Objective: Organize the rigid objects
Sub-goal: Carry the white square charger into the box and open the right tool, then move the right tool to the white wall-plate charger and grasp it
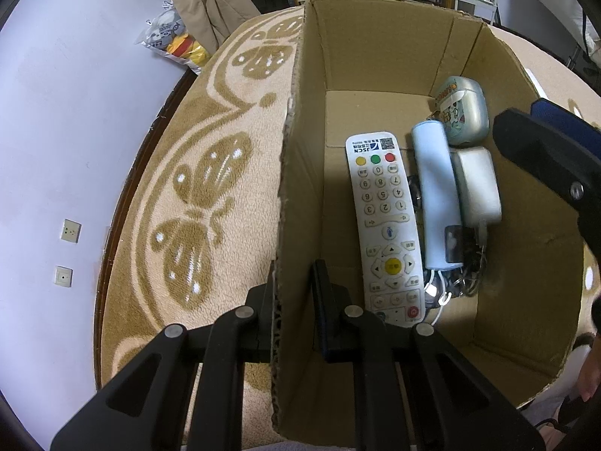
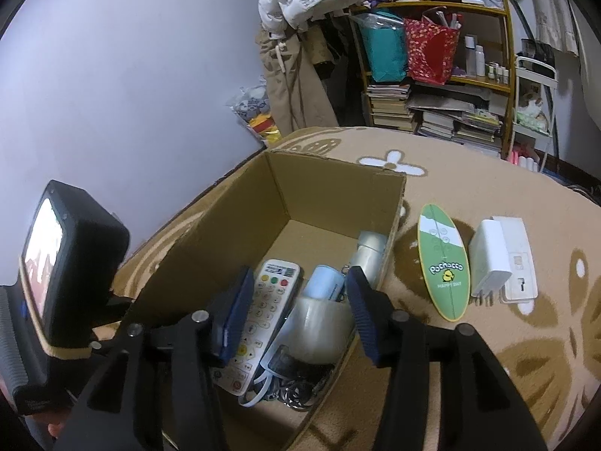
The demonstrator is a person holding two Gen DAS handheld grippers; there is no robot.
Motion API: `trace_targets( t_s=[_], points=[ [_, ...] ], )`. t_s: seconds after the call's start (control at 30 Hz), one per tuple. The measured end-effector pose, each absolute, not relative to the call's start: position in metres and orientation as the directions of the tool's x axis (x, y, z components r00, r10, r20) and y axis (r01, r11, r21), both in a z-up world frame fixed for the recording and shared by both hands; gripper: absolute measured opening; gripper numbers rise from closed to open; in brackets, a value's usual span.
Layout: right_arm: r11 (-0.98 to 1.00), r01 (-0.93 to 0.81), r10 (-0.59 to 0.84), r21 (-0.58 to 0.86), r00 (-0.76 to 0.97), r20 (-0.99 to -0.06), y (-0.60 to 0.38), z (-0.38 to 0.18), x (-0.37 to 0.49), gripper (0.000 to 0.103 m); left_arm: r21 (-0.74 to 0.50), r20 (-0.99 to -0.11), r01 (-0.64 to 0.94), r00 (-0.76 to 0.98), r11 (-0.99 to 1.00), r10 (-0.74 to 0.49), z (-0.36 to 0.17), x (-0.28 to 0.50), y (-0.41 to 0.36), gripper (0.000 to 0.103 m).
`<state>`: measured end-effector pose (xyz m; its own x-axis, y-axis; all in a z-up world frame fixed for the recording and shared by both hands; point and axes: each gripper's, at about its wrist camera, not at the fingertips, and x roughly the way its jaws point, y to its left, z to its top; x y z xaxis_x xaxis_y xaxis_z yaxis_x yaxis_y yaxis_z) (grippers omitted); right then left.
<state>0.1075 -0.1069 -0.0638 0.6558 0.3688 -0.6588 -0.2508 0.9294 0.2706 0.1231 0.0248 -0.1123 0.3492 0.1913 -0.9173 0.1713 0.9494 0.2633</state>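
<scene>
Box half-filled, two items still out on the rug.
L hand-held gripper [image 1: 293, 300] is clenched on the box [image 1: 375, 56] side wall, one finger outside, one inside, steadying it. R hand-held gripper [image 2: 296, 312] hangs over the box interior, released, nothing between the pads. Inside: white remote [image 1: 383, 225], pale blue tube [image 1: 435, 195], white adapter [image 1: 477, 184], printed case [image 1: 460, 111], tape roll [image 2: 319, 330], keys w/ cable tangle at the near end. Looks like a drop-off just done; next likely calls for R to swing out to the flat green surfboard-shaped card [image 2: 443, 263] or the hard, blocky white charger [image 2: 501, 259] beside it. Card's thin, flat on plush pile; edge pick prob. needed.
</scene>
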Motion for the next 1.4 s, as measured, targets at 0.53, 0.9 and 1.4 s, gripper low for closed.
trace_targets(
  t_s=[0.53,0.9,1.4],
  points=[
    [0.954,-0.197,0.297,0.224,0.692,-0.658,-0.119,-0.045,0.113,0.093,0.261,-0.919,0.172,0.346,0.95,0.19,-0.114,0.122,0.026,0.014],
    [0.986,-0.06,0.153,0.156,0.704,-0.693,-0.178,-0.043,0.152,0.1,0.258,-0.922,0.174,0.339,0.95,0.189,-0.115,0.123,0.027,0.014],
    [0.98,0.134,0.024,0.148,0.656,-0.755,-0.27,-0.091,0.209,0.1,0.275,-0.917,0.178,0.343,0.945,0.202,-0.114,0.125,0.024,0.014]
  ],
)
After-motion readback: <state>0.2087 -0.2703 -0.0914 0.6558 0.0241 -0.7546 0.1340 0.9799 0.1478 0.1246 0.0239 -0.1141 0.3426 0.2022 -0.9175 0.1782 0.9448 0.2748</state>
